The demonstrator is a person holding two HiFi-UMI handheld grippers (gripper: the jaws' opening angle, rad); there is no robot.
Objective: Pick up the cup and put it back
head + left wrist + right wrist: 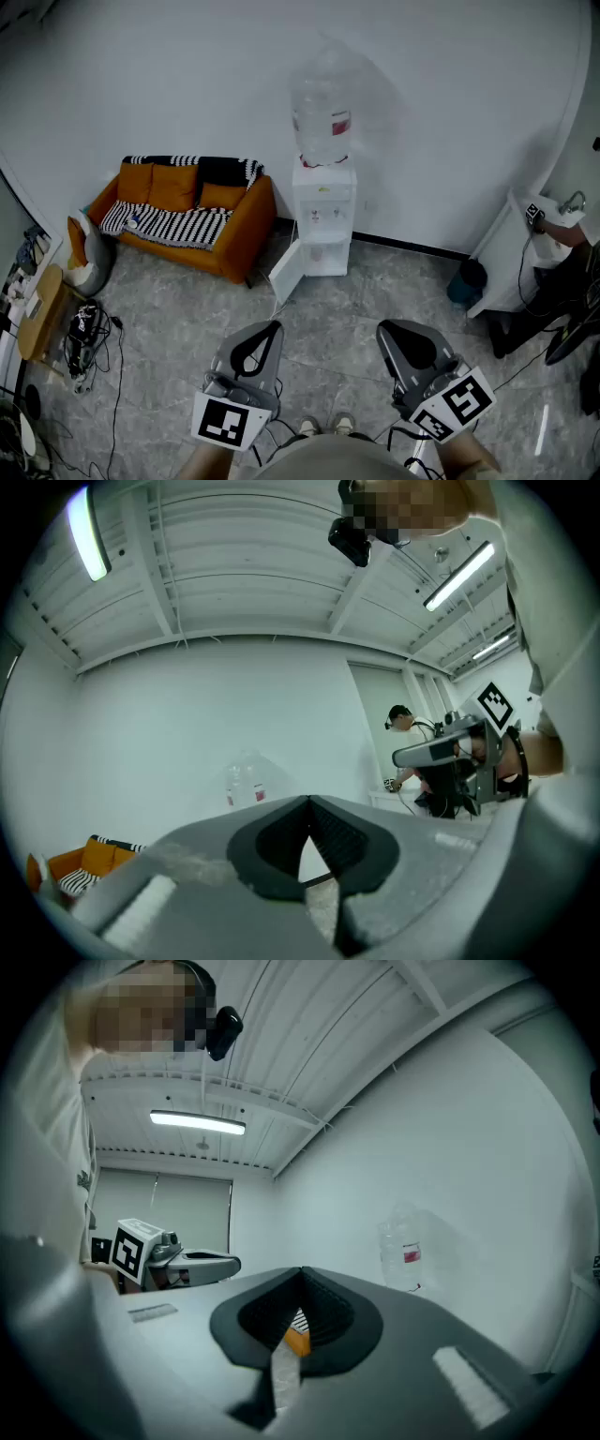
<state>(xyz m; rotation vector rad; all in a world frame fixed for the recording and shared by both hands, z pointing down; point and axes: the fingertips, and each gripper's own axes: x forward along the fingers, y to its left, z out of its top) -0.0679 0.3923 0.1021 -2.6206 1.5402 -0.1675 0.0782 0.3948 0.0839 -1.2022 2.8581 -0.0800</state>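
Left gripper (307, 801): jaws together, tips meeting, nothing between them; held level and aimed at the far wall.
Right gripper (301, 1271): jaws closed tight and empty; a sliver of orange sofa shows through the slit behind the pads.
Marker cubes: one at the back of each gripper, left (225, 422) and right (457, 403), with black-and-white square patterns and no letters.
Floor (187, 309): grey marbled tiles under both grippers.
Cup: I can't pick it out in any view, too small or hidden.
Water dispenser (323, 220): white, against the wall, straight ahead and well apart from the grippers.
Door (287, 272): the dispenser's lower door, swung open to the left.
Bottle (322, 117): clear, upside down on the dispenser; red label, print too small to read.
Sofa (239, 230): orange, left of the dispenser, with a striped black-and-white blanket (169, 223) on the seat.
Other person (405, 726): at the right-hand desk (511, 248).
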